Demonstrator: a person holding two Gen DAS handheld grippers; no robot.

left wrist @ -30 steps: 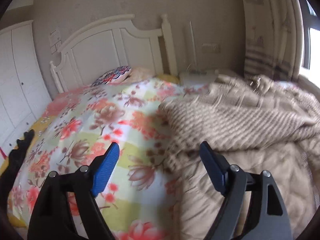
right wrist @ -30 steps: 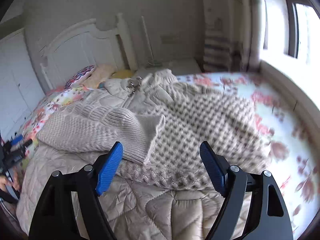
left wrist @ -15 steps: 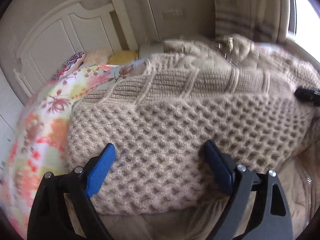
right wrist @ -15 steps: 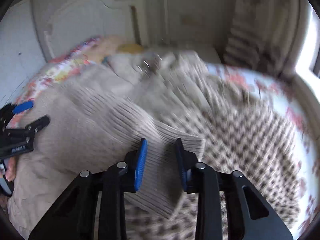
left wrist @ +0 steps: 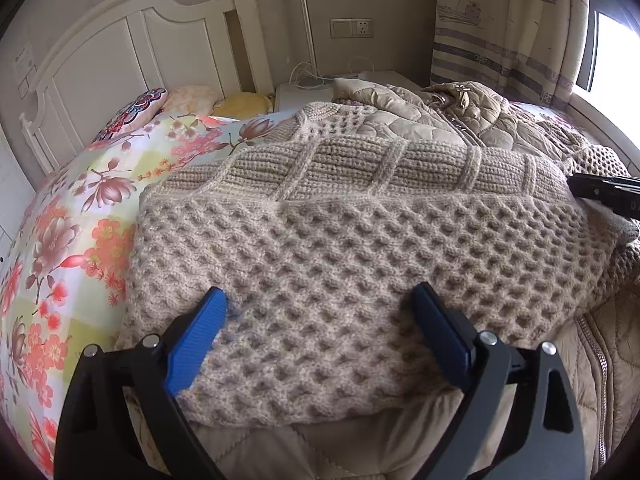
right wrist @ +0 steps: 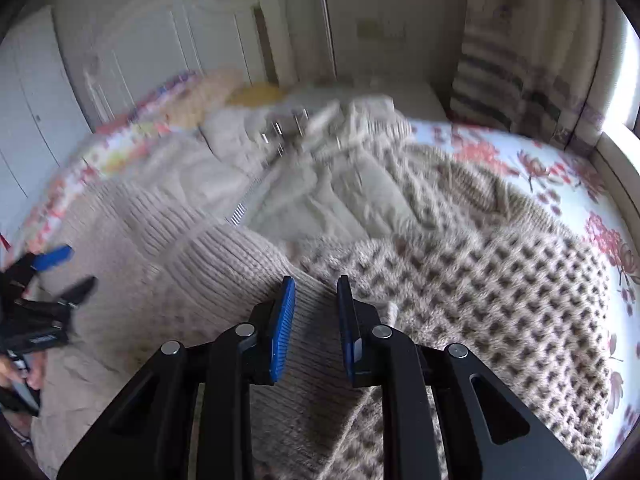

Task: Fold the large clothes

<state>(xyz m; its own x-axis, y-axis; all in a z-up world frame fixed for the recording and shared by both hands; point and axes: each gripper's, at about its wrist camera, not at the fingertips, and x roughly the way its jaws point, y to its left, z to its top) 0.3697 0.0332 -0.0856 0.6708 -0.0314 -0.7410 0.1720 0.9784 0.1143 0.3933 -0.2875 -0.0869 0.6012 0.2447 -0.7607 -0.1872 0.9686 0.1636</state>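
Note:
A large beige knit sweater lies spread on the bed, on top of a beige quilted jacket. My left gripper is open, its blue pads straddling the sweater's near honeycomb-knit edge. My right gripper is shut on the sweater's ribbed cuff, blue pads pinching the knit; the sweater's honeycomb body lies to its right. The right gripper's tip also shows at the right edge of the left wrist view. The left gripper shows at the left edge of the right wrist view. The right wrist view is blurred.
The bed has a floral cover, pillows and a white headboard. A white nightstand stands beside it, a striped curtain and window at right, a white wardrobe at left.
My left gripper swung right from the floral cover onto the sweater and stays open. My right gripper closed on the ribbed cuff and pushed forward over the sweater.

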